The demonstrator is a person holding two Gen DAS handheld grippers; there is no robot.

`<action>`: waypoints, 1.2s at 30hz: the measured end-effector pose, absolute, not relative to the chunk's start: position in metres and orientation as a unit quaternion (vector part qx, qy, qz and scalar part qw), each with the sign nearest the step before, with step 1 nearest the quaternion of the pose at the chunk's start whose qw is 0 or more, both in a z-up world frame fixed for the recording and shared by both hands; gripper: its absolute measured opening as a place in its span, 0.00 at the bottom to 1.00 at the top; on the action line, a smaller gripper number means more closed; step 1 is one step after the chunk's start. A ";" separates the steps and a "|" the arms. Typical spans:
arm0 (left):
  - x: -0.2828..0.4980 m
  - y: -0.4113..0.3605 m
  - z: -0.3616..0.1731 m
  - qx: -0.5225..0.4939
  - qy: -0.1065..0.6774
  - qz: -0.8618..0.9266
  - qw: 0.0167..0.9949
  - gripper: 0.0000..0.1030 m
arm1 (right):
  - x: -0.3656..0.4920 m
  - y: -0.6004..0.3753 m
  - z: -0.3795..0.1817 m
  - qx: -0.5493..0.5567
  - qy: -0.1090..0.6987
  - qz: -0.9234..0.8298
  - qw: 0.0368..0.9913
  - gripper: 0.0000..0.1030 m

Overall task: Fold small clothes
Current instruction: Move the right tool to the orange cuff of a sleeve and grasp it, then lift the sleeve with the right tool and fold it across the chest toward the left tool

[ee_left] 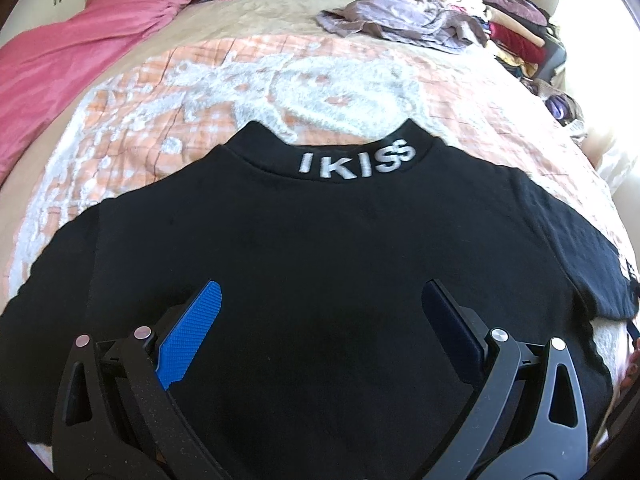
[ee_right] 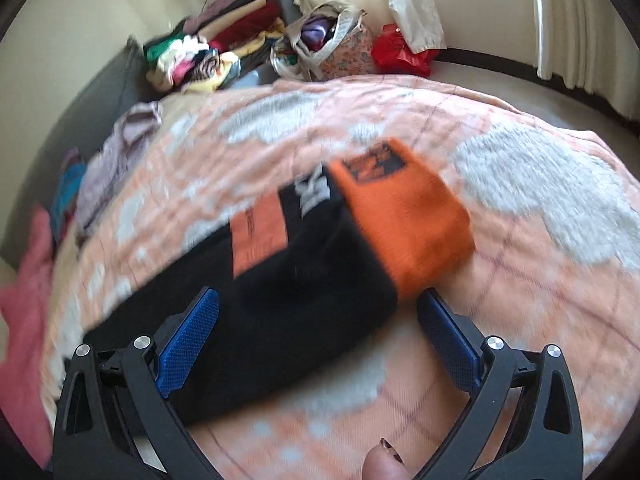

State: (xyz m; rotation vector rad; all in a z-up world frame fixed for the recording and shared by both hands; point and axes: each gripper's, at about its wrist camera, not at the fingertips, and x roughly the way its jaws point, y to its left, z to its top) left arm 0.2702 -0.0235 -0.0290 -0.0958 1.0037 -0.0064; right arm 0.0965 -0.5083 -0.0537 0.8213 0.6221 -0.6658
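Note:
A small black shirt [ee_left: 320, 248] with white "IKISS" lettering on its collar [ee_left: 356, 162] lies flat on the bed. My left gripper [ee_left: 320, 292] is open and empty, hovering over the shirt's lower middle. In the right wrist view, which is blurred, the shirt's sleeve [ee_right: 304, 280] shows black with an orange end [ee_right: 404, 216] and an orange patch. My right gripper [ee_right: 318, 300] is open and empty, its jaws on either side of the sleeve just above it.
The bed carries an orange-and-white fluffy blanket [ee_left: 192, 92]. A pink cover [ee_left: 72, 64] lies at the far left, a crumpled lilac garment [ee_left: 400, 20] at the back. Piled clothes [ee_right: 224, 48], bags [ee_right: 332, 40] and curtains [ee_right: 568, 20] stand beyond the bed.

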 end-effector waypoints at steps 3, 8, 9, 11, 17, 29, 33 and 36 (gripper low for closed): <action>0.268 -0.016 -0.030 -0.067 0.478 -0.006 0.876 0.92 | 0.102 -0.519 -0.054 0.399 0.270 -0.315 0.817 0.85; 0.256 -0.009 -0.021 -0.094 0.455 -0.022 0.886 0.92 | 0.109 -0.529 -0.047 0.418 0.232 -0.298 0.826 0.28; 0.255 -0.005 -0.019 -0.099 0.451 -0.021 0.887 0.92 | 0.110 -0.528 -0.042 0.415 0.224 -0.287 0.834 0.26; 0.253 0.002 -0.016 -0.105 0.448 -0.015 0.888 0.92 | 0.113 -0.516 -0.026 0.394 0.210 -0.263 0.855 0.24; 0.250 0.023 -0.005 -0.112 0.436 -0.001 0.893 0.92 | 0.130 -0.470 0.021 0.339 0.189 -0.191 0.902 0.22; 0.239 0.044 0.002 -0.144 0.441 -0.038 0.885 0.92 | 0.171 -0.364 0.081 0.254 0.192 -0.077 0.945 0.22; 0.235 0.049 0.004 -0.155 0.440 -0.048 0.883 0.92 | 0.180 -0.329 0.085 0.228 0.202 -0.055 0.951 0.22; 0.233 0.054 0.006 -0.166 0.439 -0.054 0.882 0.92 | 0.185 -0.301 0.085 0.204 0.211 -0.040 0.955 0.22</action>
